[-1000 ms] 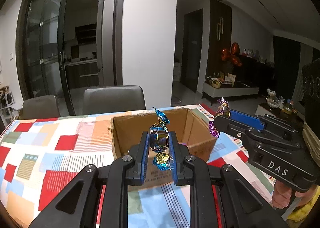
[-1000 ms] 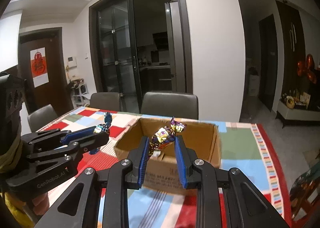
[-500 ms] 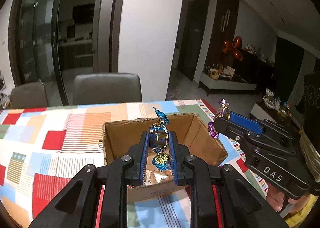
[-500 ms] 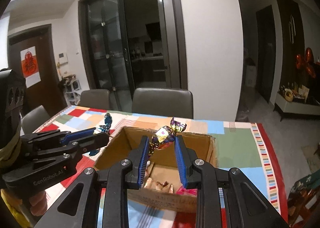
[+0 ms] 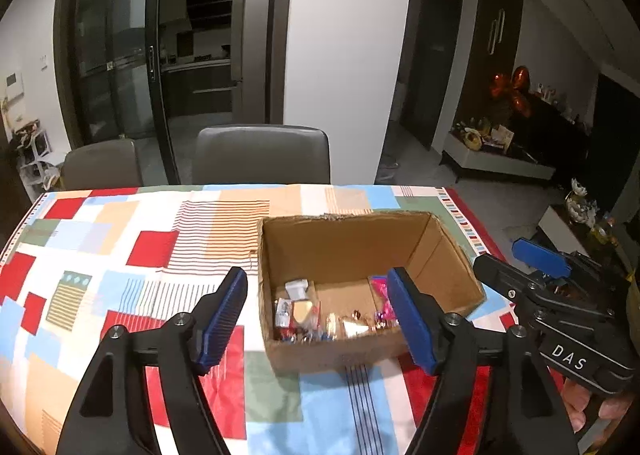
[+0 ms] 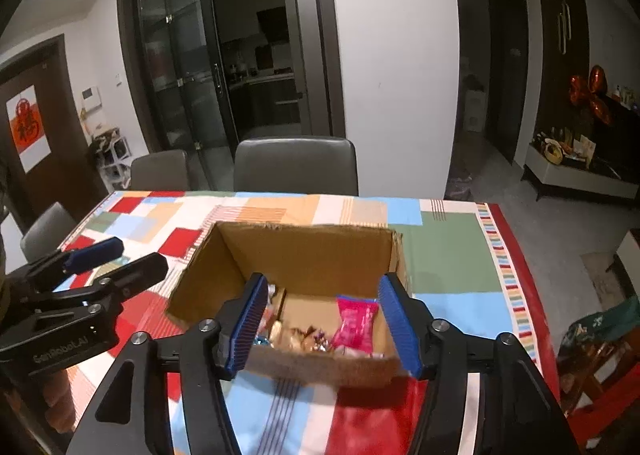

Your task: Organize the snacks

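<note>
Left gripper (image 5: pixel 318 315) spread wide and empty, right gripper (image 6: pixel 322 319) likewise released, cardboard box (image 6: pixel 308 251) just ahead beneath both, wrapped snacks (image 6: pixel 316 337) inside, patchwork tablecloth (image 5: pixel 120 239) below.

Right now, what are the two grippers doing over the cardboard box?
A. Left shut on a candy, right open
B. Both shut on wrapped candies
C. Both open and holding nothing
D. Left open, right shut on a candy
C: the left gripper and right gripper both show blue fingers spread wide with nothing between them, and wrapped snacks lie inside the cardboard box.
</note>
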`<act>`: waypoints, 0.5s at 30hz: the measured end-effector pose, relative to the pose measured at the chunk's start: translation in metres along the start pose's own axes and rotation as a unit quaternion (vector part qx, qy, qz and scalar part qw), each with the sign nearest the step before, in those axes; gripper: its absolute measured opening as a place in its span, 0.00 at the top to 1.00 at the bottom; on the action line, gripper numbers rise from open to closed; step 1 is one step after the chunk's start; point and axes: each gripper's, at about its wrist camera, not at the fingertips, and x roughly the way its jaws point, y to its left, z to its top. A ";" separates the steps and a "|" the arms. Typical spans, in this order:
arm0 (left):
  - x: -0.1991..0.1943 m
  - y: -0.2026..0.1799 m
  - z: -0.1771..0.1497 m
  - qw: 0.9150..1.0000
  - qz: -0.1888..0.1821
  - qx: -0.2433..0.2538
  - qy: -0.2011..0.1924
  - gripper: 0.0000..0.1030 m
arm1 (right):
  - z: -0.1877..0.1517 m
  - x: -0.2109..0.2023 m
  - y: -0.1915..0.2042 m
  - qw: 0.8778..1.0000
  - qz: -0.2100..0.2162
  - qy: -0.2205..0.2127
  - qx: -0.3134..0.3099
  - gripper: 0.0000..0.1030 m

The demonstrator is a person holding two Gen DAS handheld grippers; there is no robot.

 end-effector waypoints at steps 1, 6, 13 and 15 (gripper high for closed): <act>-0.005 0.000 -0.002 1.000 0.004 0.001 0.000 0.26 | -0.002 -0.004 0.001 1.000 -0.001 0.000 -0.002 0.41; -0.037 0.002 -0.013 0.999 0.028 -0.005 -0.027 0.16 | -0.010 -0.030 0.007 1.000 -0.010 -0.009 -0.004 0.33; -0.081 -0.001 -0.037 0.997 0.049 0.003 -0.061 0.04 | -0.030 -0.074 0.018 0.999 -0.022 -0.032 -0.013 0.25; -0.091 -0.002 -0.044 0.996 0.052 0.005 -0.068 0.02 | -0.036 -0.084 0.021 0.999 -0.022 -0.036 -0.014 0.23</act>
